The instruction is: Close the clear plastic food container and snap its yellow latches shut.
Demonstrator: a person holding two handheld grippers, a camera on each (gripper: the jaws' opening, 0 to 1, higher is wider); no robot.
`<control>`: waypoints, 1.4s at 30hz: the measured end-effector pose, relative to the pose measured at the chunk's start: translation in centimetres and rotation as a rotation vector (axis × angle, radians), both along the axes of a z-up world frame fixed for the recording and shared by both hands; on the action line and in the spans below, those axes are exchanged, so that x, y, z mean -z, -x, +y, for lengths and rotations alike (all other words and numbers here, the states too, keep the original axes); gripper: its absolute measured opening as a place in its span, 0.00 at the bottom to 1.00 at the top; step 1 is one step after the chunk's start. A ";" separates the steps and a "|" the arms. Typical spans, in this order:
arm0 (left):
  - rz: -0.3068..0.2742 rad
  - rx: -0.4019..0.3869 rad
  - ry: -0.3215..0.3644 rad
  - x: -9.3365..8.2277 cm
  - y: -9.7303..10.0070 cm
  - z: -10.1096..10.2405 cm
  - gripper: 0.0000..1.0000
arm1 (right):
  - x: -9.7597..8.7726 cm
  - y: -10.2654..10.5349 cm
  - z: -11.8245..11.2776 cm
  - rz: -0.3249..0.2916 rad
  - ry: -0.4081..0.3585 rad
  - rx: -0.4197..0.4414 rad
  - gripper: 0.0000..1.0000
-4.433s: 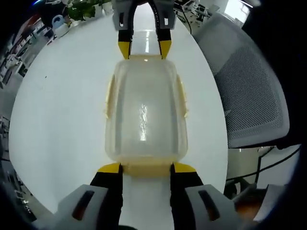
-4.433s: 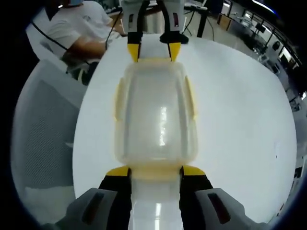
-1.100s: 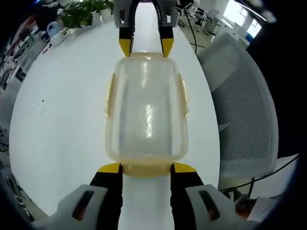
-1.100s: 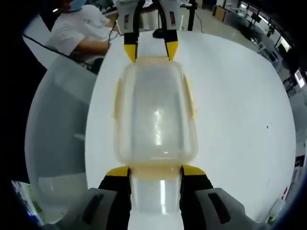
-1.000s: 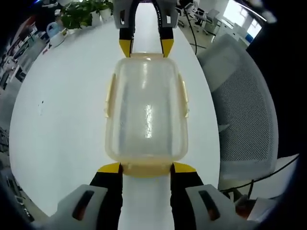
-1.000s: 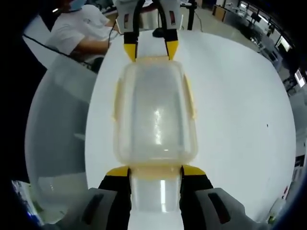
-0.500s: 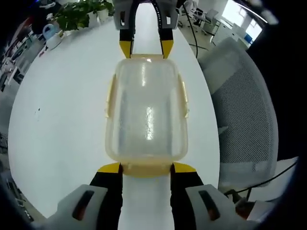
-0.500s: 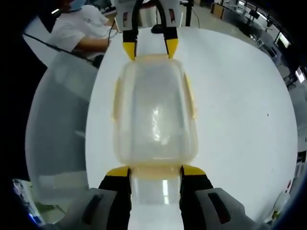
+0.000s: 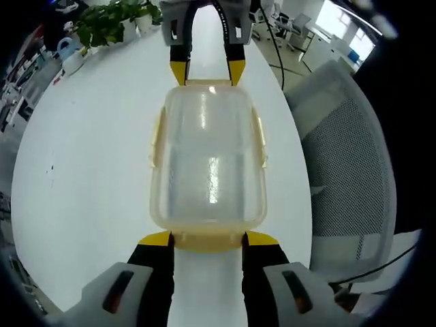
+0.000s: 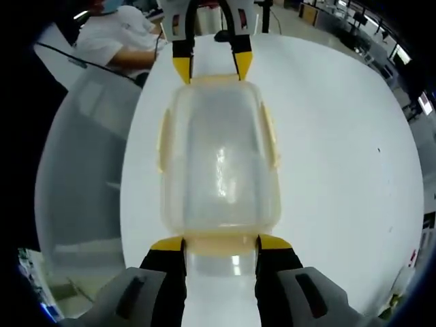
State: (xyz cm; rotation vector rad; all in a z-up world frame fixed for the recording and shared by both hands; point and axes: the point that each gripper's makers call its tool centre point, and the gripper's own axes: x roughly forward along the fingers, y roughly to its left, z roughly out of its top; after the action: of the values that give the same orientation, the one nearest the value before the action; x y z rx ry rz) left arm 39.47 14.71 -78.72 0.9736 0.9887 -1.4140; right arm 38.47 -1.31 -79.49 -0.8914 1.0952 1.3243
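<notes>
The clear plastic container point(image 9: 208, 163) point(image 10: 219, 163) has its lid on and yellow latches point(image 9: 156, 139) along its long sides. My left gripper point(image 9: 209, 240) is shut on the yellow latch at its near end, one yellow-tipped jaw on each side. At the opposite end my right gripper point(image 10: 221, 244) grips the other end latch the same way. Each gripper shows at the top of the other's view, the right gripper point(image 9: 208, 68) and the left gripper point(image 10: 212, 67). Whether the container rests on the white table point(image 9: 82, 157) or hangs just above it, I cannot tell.
A grey mesh chair point(image 9: 347, 157) point(image 10: 82, 170) stands by the table's edge. Potted plants point(image 9: 109, 20) sit at the far end of the table. A person in a white shirt point(image 10: 116, 41) sits beyond the table.
The table and room have slid a little behind the container, while the container keeps its place between both grippers. The grips are unchanged.
</notes>
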 end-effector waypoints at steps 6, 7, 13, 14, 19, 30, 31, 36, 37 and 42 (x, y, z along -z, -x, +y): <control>0.004 -0.007 0.000 0.2 -0.1 -1.2 0.37 | 0.0 -0.1 -1.3 -0.002 0.002 0.001 0.37; 0.001 -0.006 0.000 0.3 0.0 -1.4 0.37 | 0.0 0.0 -1.4 -0.002 0.002 0.001 0.37; 0.003 0.007 -0.006 0.1 0.4 -2.6 0.37 | 0.1 0.5 -2.7 0.007 0.006 0.002 0.37; 0.000 0.010 -0.005 0.0 0.4 -2.8 0.37 | 0.1 0.5 -2.8 0.006 0.007 0.002 0.37; -0.005 0.011 -0.008 0.0 0.4 -3.5 0.37 | 0.1 0.5 -3.6 0.003 0.004 0.002 0.37; -0.004 0.013 -0.003 0.2 0.8 -5.7 0.37 | 0.3 1.0 -5.7 0.008 0.010 0.011 0.37; -0.004 0.013 -0.004 0.2 0.8 -5.8 0.38 | 0.3 1.0 -5.8 0.008 0.009 0.012 0.37; -0.011 0.022 -0.015 0.4 0.8 -6.6 0.38 | 0.3 1.1 -6.5 0.001 0.001 0.020 0.37; -0.012 0.023 -0.017 0.5 0.8 -6.7 0.38 | 0.3 1.1 -6.7 -0.001 0.000 0.020 0.37; -0.026 0.022 -0.013 0.5 0.8 -7.6 0.38 | 0.6 0.9 -7.6 -0.012 0.008 0.013 0.37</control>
State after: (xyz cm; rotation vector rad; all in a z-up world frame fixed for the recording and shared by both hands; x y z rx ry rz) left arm 38.70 7.07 -79.20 1.0126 0.9714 -1.4116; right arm 37.56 -8.92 -80.07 -0.8953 1.0957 1.3029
